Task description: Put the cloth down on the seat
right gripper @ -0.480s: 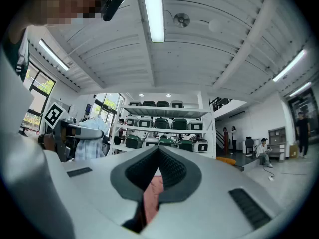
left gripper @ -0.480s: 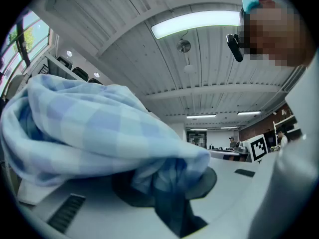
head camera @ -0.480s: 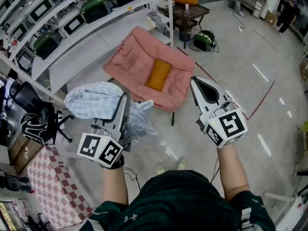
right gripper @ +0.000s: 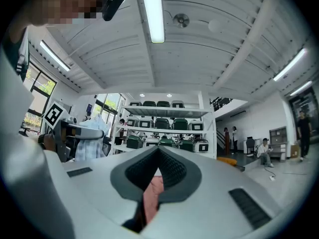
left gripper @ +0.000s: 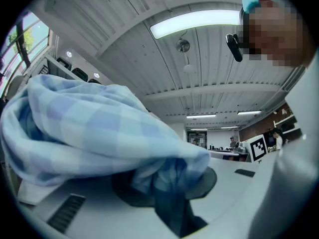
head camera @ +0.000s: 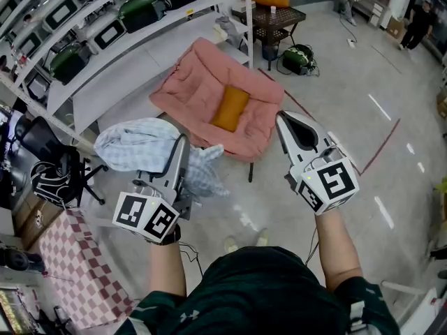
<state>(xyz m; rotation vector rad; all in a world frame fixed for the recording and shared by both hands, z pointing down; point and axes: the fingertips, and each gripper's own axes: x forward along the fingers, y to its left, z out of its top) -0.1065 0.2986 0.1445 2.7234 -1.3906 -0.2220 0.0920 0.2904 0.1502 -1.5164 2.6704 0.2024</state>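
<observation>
A light-blue checked cloth (head camera: 136, 145) hangs bunched from my left gripper (head camera: 183, 139), which is shut on it, to the left of the seat. In the left gripper view the cloth (left gripper: 99, 128) drapes over the jaws and hides most of them around my left gripper (left gripper: 167, 183). The seat is a pink padded chair (head camera: 202, 89) with an orange cushion (head camera: 230, 108), just ahead of both grippers. My right gripper (head camera: 279, 116) is shut and holds nothing, its tip near the chair's right edge. In the right gripper view my right gripper (right gripper: 158, 151) points at the shelves, with the pink chair (right gripper: 152, 193) showing below its tips.
White shelving with green-and-white cases (head camera: 140, 9) runs behind and left of the chair. A black office chair (head camera: 49, 169) and a red checked mat (head camera: 77, 271) are at the left. A wicker table (head camera: 276, 19) and a green bag (head camera: 297, 58) stand beyond.
</observation>
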